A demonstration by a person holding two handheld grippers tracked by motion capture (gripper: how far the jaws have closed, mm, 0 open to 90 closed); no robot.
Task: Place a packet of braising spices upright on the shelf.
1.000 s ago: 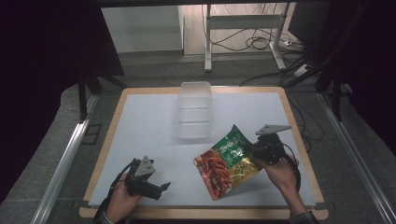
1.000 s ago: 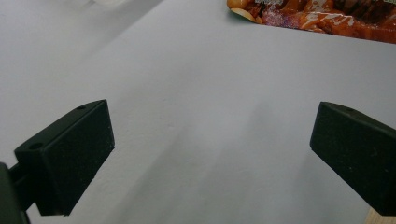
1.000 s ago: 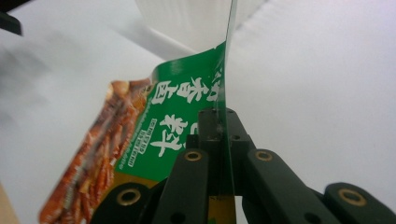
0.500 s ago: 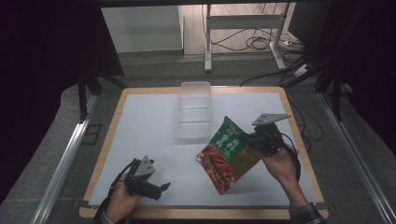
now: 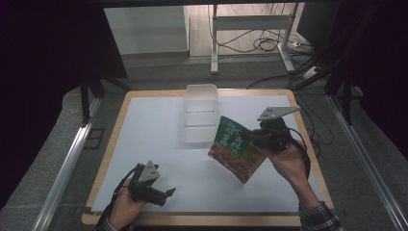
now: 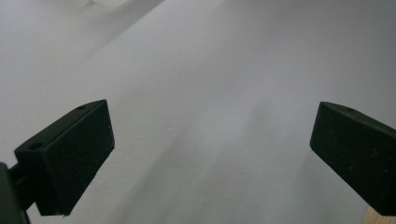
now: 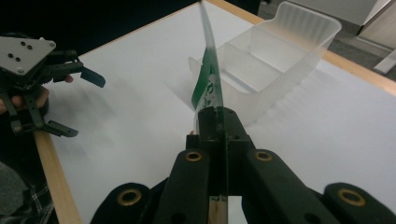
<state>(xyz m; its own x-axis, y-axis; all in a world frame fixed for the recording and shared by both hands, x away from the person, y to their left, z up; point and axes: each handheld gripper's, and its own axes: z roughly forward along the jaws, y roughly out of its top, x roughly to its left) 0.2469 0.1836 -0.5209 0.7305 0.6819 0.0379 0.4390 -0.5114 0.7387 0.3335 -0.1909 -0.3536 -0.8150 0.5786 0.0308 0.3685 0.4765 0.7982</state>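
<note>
A green and red snack bag [image 5: 235, 148] hangs tilted in the air above the white table mat, beside a clear plastic container [image 5: 199, 113]. My right gripper [image 5: 255, 138] is shut on the bag's right edge. In the right gripper view the bag [image 7: 208, 70] stands edge-on out of the closed jaws, with the clear container [image 7: 268, 65] just behind it. My left gripper [image 5: 166, 195] rests low near the front left of the mat, open, nothing between its pads [image 6: 74, 154]. From the right gripper view, the left gripper [image 7: 79, 100] sits at the far left.
The white mat [image 5: 159, 139] lies on a wooden board [image 5: 202, 220] with a raised edge. Metal rails [image 5: 67, 163] run along both sides. Cables and a table frame [image 5: 250, 29] lie on the floor behind.
My right gripper has risen with the bag, lifting it off the mat and tipping it more upright, nearer the container. The left gripper has stayed put.
</note>
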